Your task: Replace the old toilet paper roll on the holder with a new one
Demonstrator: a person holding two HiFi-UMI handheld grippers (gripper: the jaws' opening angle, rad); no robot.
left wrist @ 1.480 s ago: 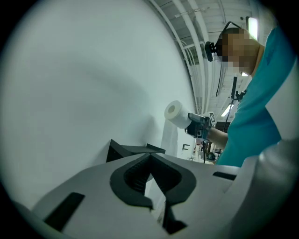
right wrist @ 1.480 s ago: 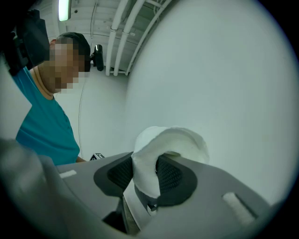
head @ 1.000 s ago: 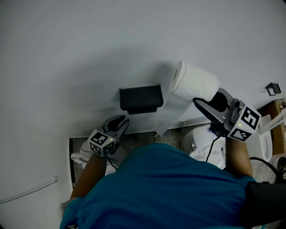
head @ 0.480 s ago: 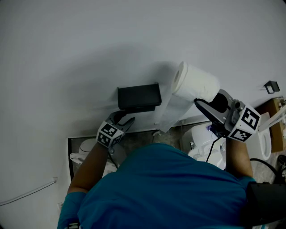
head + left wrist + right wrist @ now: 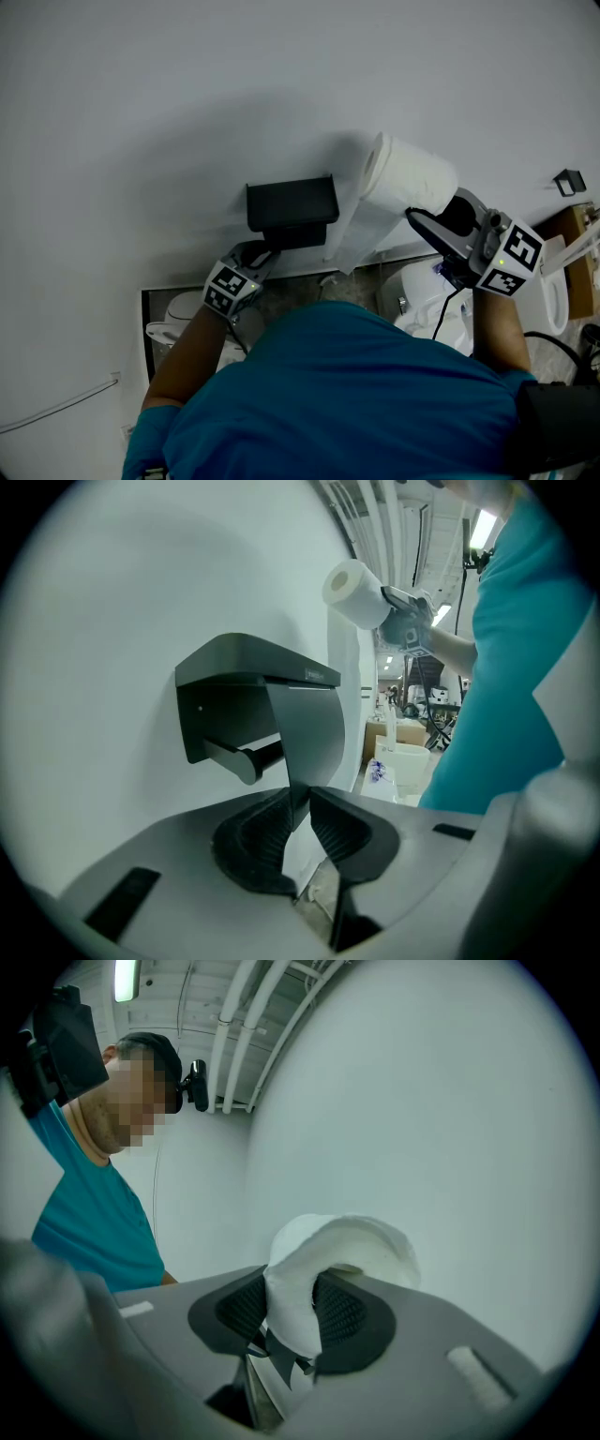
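Plainly the full white toilet paper roll [image 5: 410, 175] is light and soft. It hangs in the air against the plain white wall [image 5: 187, 94], up and to the right of the holder in the head view, and the right gripper [image 5: 419, 212] carries it by one end alone. That gripper's fingers [image 5: 342, 1312] are clenched on the wound paper wall of the roll, which bulges and folds over between the pads. The paper gives under pressure, so I judge that a harder squeeze would dent it rather than steady it. The grip looks to have one finger in the core and one outside. That seems the best place to take it, since the outer layers could slip or unwind. A loose white tail of paper [image 5: 361, 232] dangles from the roll down the wall and would tear easily if snagged.

The black wall-mounted paper holder [image 5: 291, 206] sits just beside that tail. Its grey front flap [image 5: 305, 728] hangs down, and the black spindle arm [image 5: 246, 758] beneath it looks bare. The left gripper [image 5: 255, 255] has just been closing its jaws, and its fingers [image 5: 258, 832] pinch the flap's thin lower edge. The flap looks stiff and smooth, so I judge such a narrow pinch could slide off
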